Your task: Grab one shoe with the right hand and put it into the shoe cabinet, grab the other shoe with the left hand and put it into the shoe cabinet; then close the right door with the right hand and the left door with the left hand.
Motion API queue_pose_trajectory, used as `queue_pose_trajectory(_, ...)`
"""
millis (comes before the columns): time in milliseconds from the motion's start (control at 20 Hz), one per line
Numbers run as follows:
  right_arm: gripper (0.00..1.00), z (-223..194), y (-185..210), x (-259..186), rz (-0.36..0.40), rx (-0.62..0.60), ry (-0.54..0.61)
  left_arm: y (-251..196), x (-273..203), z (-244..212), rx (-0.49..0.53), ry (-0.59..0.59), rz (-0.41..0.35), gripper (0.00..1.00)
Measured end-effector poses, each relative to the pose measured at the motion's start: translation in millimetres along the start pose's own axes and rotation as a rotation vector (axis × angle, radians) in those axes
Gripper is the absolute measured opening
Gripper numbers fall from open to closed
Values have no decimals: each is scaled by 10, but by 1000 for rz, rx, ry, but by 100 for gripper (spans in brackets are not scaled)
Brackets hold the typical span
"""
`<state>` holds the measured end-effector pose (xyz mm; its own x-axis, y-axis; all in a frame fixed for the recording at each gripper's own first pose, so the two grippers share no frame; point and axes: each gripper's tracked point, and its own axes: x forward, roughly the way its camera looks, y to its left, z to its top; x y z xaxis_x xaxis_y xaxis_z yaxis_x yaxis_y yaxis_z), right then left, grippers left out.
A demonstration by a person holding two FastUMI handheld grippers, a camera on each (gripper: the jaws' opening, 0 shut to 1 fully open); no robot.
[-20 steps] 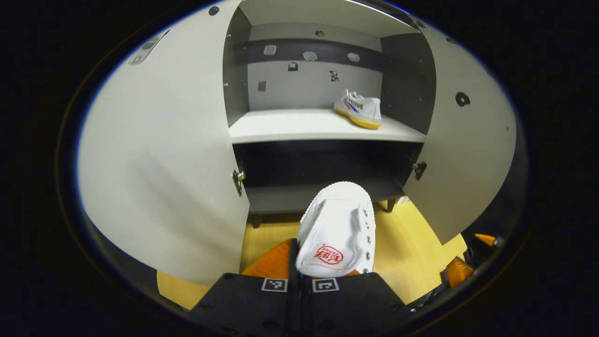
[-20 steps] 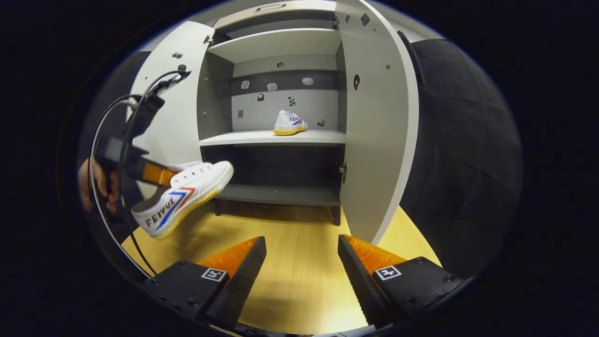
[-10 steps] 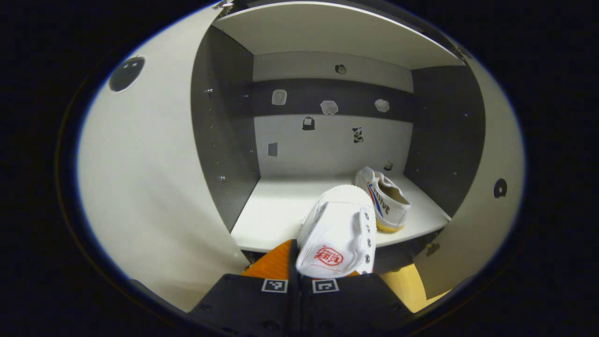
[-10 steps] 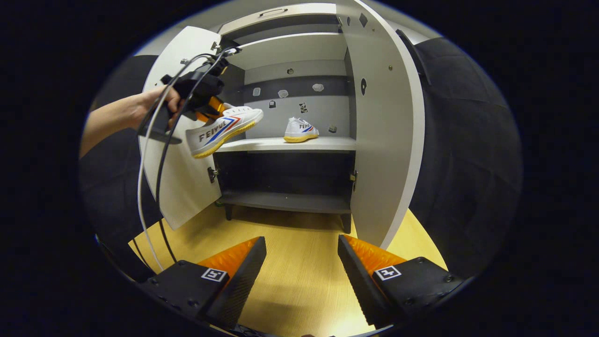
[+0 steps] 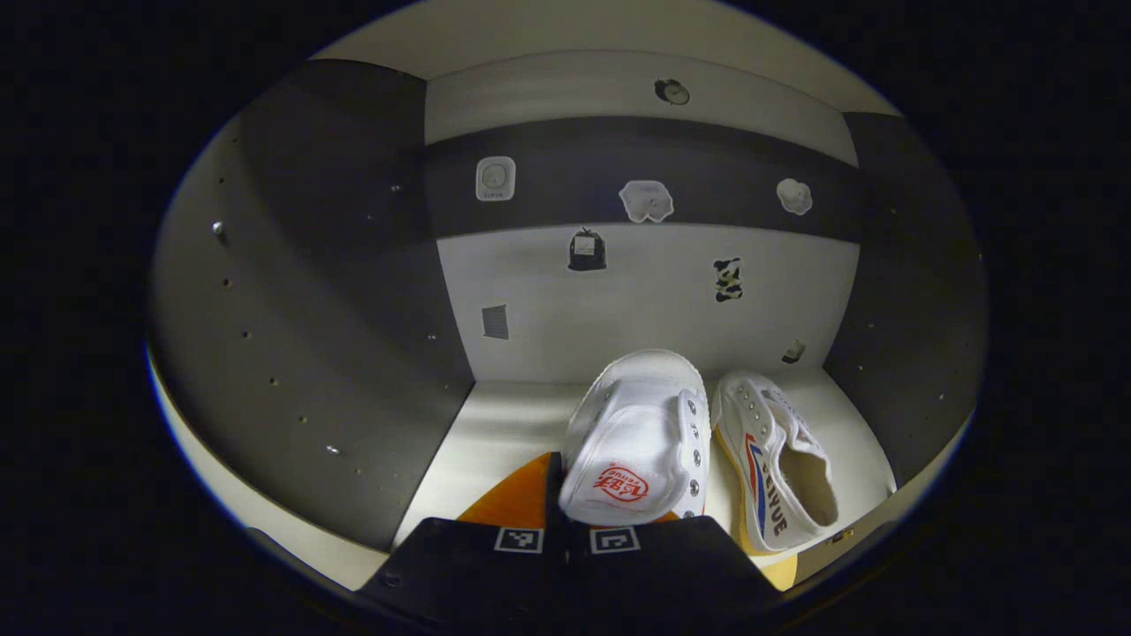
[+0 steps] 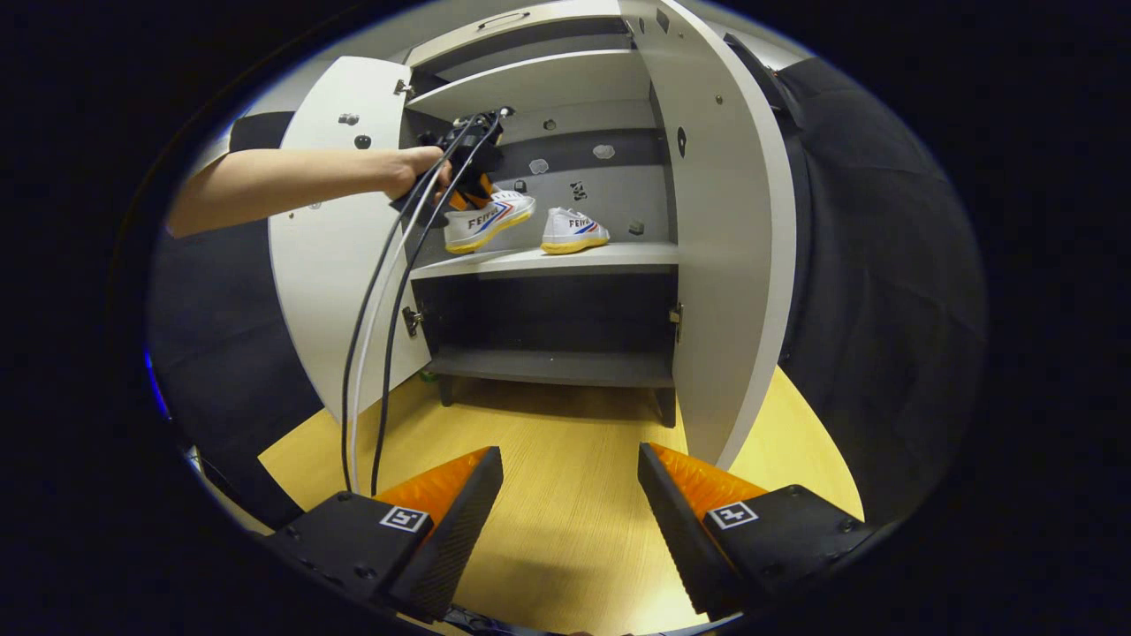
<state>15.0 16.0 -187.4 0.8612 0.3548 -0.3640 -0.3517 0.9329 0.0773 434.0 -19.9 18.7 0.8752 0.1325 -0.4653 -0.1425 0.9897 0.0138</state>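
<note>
My left gripper is shut on a white canvas shoe, held by its heel inside the cabinet over the middle shelf. The other white shoe with red and blue stripes rests on that shelf just to the right. In the right gripper view the held shoe hangs a little above the shelf, left of the resting shoe, with the left gripper and a hand behind it. My right gripper stands open and empty over the wooden floor, well in front of the cabinet.
Both cabinet doors stand open: the left door and the right door. A lower dark shelf sits under the middle one. Cables hang from the left gripper. The yellow wooden floor spreads before the cabinet.
My left gripper has carried its shoe forward and up into the cabinet, ending beside the resting shoe above the shelf. The right gripper has barely shifted and stays open.
</note>
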Motion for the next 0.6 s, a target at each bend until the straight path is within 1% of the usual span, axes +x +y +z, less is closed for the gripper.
queue_pose_trajectory(50,98,-6,5,-19,3,-8,0,-37,89,8,6,9,3,5)
queue_pose_trajectory(200,98,-54,-71,-58,-9,-31,6,-130,322,19,68,46,-11,5)
queue_pose_trajectory(250,98,-81,-101,-72,-16,-28,15,-156,386,-24,77,73,-13,5)
queue_pose_trajectory(450,99,-129,-227,-84,-50,-7,31,-171,540,-99,159,128,20,5)
queue_pose_trajectory(500,98,-135,-241,-96,-54,-1,31,-194,554,-106,181,136,14,5)
queue_pose_trajectory(600,99,-131,-229,-85,-59,-1,32,-282,544,-115,193,142,-10,6)
